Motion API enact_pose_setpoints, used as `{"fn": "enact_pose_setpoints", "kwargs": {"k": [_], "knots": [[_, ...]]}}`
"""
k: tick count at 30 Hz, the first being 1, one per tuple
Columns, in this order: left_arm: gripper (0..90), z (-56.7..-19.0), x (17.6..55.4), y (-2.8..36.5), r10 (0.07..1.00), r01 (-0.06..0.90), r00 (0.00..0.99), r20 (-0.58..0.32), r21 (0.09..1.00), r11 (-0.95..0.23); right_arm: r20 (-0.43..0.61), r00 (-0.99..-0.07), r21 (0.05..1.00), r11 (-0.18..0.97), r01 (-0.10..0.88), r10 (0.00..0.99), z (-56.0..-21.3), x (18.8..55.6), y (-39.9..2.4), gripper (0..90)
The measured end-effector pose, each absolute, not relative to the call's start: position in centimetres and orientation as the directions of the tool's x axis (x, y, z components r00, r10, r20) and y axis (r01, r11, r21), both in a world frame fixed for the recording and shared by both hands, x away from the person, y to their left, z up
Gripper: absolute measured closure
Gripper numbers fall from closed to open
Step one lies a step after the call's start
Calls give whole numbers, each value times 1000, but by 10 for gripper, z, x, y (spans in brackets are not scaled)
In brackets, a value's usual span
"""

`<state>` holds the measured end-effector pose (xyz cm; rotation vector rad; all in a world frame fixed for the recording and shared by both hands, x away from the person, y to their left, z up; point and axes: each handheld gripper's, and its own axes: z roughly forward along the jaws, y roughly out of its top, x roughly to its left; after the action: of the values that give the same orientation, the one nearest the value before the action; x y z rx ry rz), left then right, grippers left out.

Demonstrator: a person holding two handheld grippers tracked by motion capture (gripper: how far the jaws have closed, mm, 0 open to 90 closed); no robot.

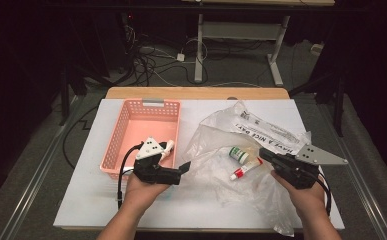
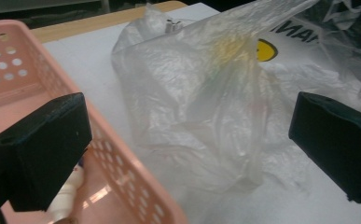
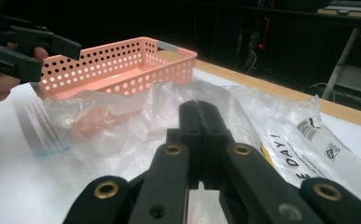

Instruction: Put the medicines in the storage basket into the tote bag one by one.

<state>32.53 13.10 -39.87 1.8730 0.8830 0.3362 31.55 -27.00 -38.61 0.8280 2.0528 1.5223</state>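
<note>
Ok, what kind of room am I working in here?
Probably a lab or recording workspace, not a home. The white table is set up for one job, loose cables trail over the floor behind it, a bare desk frame stands beyond, and the surroundings are dark.

Each black claw (image 1: 185, 166) (image 1: 263, 154) carries a grey three-cornered plate, brass-coloured rivets and a trailing black cable.

Basket (image 1: 126, 131) left of bag (image 1: 216, 150)

Overhead camera looks down; both close gripper cameras share the pink basket (image 1: 131, 131).
</note>
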Motion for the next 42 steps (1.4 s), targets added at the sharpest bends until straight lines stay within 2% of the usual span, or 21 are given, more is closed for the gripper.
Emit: {"fn": "enact_pose_setpoints", "kwargs": {"k": [20,26,32,37,42], "knots": [[0,-406,347,185,817,499,557,-149,847,-186,-6,-713,957,211,199,701,-385,314,-273,900],[0,-408,351,191,828,515,539,-157,839,-176,-6,-711,958,209,198,703,-385,314,-273,900],[3,-407,363,188,835,564,526,-159,800,-203,-3,-713,958,207,200,702,-385,314,-274,900],[16,-396,374,182,818,597,555,-148,756,-268,-1,-712,957,207,203,703,-385,314,-273,900],[17,-390,391,175,824,616,554,-115,722,-314,-3,-714,957,209,201,700,-386,315,-272,900]]}}
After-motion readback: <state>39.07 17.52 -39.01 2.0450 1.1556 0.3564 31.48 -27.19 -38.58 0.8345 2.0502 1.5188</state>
